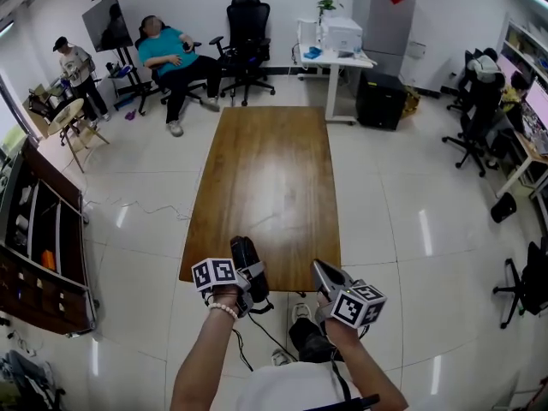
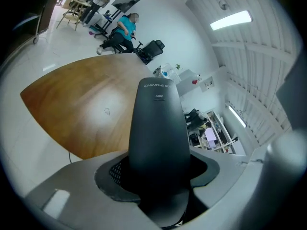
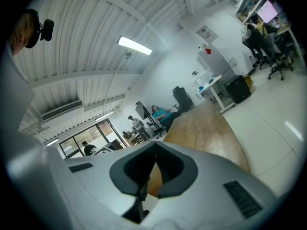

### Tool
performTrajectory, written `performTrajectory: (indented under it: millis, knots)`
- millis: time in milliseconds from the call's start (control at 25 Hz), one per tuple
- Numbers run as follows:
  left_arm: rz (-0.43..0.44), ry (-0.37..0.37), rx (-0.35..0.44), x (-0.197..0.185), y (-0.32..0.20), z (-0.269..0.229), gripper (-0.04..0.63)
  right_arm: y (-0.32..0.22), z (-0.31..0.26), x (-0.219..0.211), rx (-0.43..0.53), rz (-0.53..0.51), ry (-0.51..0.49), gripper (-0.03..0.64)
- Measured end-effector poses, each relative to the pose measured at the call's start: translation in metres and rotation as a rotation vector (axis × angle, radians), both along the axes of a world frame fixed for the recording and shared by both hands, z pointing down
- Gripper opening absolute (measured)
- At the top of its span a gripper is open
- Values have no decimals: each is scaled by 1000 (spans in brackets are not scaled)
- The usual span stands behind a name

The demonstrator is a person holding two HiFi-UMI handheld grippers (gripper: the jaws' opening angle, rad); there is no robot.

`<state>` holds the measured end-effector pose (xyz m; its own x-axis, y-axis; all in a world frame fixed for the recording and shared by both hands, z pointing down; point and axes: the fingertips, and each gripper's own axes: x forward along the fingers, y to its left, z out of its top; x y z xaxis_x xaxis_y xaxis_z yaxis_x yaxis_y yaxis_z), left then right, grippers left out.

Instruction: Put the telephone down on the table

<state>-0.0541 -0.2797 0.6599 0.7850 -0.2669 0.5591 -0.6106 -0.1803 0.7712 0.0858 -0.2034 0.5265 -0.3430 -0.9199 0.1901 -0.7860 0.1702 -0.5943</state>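
The left claw point(image 1: 250, 274) grasps the black telephone point(image 2: 158, 123), its long axis pointing forward over the wooden surface's point(image 1: 265, 178) near edge, the right claw point(image 1: 325, 276) clenched empty beside it.

An office, with swivel chairs point(image 1: 247, 26), desks point(image 1: 356, 61) and printer point(image 1: 342, 34).

Left gripper point(image 1: 247, 270), right gripper point(image 1: 321, 271): grey, black-white marker cubes point(image 1: 214, 274); white bead bracelet point(image 1: 224, 309); white shirt point(image 1: 287, 388).

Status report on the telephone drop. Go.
Left gripper shut on telephone, at the near edge of the table, not down yet. Right gripper shut, empty. Nothing in the way on the tabletop.
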Motion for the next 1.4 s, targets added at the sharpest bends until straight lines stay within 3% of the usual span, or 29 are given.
performTrajectory:
  millis: [240, 520, 800, 960, 1400]
  knots:
    - [15, -147, -41, 12, -49, 41, 278, -51, 16, 6, -25, -34, 5, 3]
    - [83, -407, -42, 33, -103, 84, 278, -95, 40, 16, -77, -77, -10, 3]
    - [182, -639, -84, 41, -126, 119, 278, -118, 65, 43, -133, -38, -43, 3]
    - [183, -750, -113, 36, -132, 135, 278, -128, 75, 57, -158, -13, -63, 3]
    - [137, -863, -170, 40, -131, 149, 278, -147, 83, 82, -172, 14, -108, 3]
